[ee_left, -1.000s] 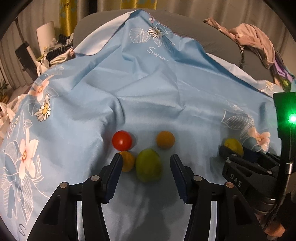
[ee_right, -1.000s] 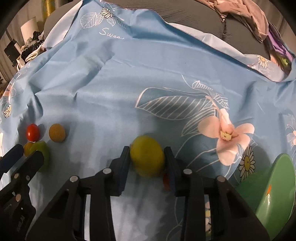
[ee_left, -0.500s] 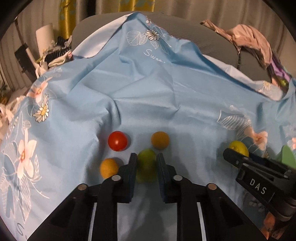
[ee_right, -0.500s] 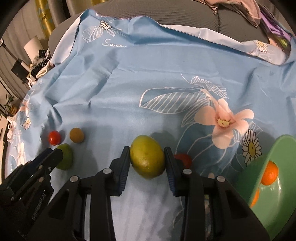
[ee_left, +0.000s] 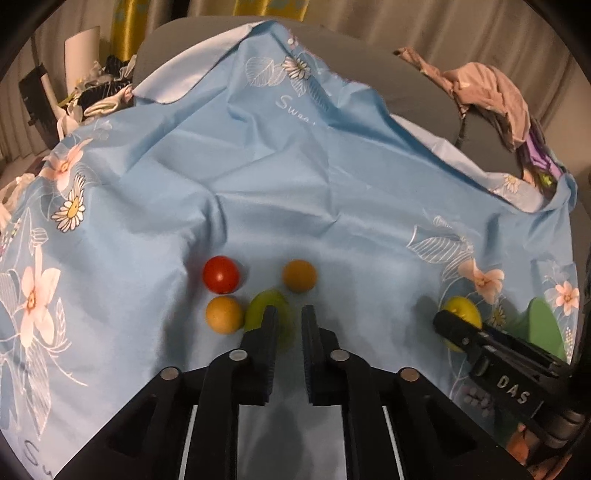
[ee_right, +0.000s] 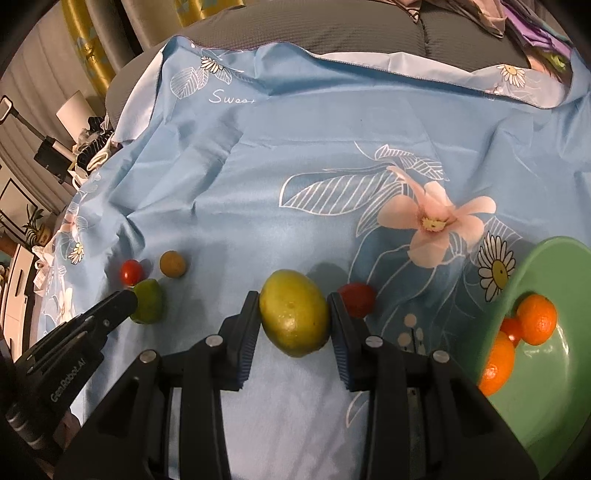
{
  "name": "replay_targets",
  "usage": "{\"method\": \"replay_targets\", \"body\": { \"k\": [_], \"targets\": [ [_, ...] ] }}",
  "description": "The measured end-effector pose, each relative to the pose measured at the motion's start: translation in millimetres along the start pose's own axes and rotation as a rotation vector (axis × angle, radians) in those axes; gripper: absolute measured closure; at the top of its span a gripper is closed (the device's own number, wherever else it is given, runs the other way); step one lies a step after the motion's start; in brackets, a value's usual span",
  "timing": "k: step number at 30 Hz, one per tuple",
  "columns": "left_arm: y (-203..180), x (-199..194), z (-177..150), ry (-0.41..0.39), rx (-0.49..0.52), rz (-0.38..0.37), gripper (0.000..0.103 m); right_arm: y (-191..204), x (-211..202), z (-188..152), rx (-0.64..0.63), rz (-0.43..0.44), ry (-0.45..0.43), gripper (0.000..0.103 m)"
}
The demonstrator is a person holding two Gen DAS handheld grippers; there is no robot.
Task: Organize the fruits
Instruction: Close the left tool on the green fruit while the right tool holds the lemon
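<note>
My right gripper [ee_right: 293,299] is shut on a yellow-green lemon [ee_right: 293,317], pads pressed on both its sides, over the blue flowered cloth [ee_right: 314,147]. A red tomato [ee_right: 356,304] lies just behind its right finger. My left gripper [ee_left: 290,314] is shut, its fingers nearly together. The green lime [ee_left: 258,310] lies on the cloth at its tips, partly behind the left finger and not gripped. Around the lime lie a red tomato [ee_left: 221,274], an orange fruit [ee_left: 299,276] and a yellow-orange fruit [ee_left: 223,315]. In the left wrist view the right gripper [ee_left: 458,325] holds the lemon [ee_left: 463,308].
A green bowl [ee_right: 524,273] at the right edge holds oranges [ee_right: 537,319] and something small and red. The cloth is wrinkled and drapes over a grey sofa [ee_right: 332,33]. Clothes [ee_left: 491,92] lie at the back right, clutter [ee_left: 96,92] at the back left.
The left jaws closed from wide open around the lime to nearly together, and the lime now sits to the left of the gap. The right gripper carried the lemon toward the green bowl.
</note>
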State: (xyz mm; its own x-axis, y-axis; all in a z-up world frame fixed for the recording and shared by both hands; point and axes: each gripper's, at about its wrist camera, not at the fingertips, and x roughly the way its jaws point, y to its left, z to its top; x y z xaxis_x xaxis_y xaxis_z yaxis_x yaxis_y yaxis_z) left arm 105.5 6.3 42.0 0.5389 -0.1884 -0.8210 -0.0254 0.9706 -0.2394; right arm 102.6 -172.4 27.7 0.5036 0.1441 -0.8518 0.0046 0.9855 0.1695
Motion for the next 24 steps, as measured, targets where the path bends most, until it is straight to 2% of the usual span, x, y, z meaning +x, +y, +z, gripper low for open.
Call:
{"method": "replay_targets", "body": {
  "k": [4, 7, 12, 16, 19, 21, 24],
  "targets": [
    [6, 3, 1, 0.016, -0.031, -0.001, 0.075, 2, -2, 1, -0.006, 0.011, -0.004, 0.066],
    [4, 4, 0, 0.017, -0.024, 0.013, 0.069, 3, -3, 1, -0.010, 0.021, -0.005, 0.066],
    [1, 12, -2, 0.019, 0.006, 0.082, 0.068, 3, -4, 0, -0.013, 0.022, -0.004, 0.066],
    [4, 14, -1, -0.014, -0.015, 0.069, 0.068, 3, -7, 1, -0.013, 0.031, -0.008, 0.066],
    [2, 17, -2, -0.024, 0.017, 0.087, 0.068, 3, -8, 0, -0.013, 0.036, -0.008, 0.066],
    [3, 23, 0, 0.008, -0.004, 0.093, 0.067, 3, -8, 0, -0.013, 0.039, -0.007, 0.066],
    [8, 37, 0, 0.080, -0.049, 0.046, 0.067, 3, -10, 0, -0.011, 0.042, -0.011, 0.066]
  ]
}}
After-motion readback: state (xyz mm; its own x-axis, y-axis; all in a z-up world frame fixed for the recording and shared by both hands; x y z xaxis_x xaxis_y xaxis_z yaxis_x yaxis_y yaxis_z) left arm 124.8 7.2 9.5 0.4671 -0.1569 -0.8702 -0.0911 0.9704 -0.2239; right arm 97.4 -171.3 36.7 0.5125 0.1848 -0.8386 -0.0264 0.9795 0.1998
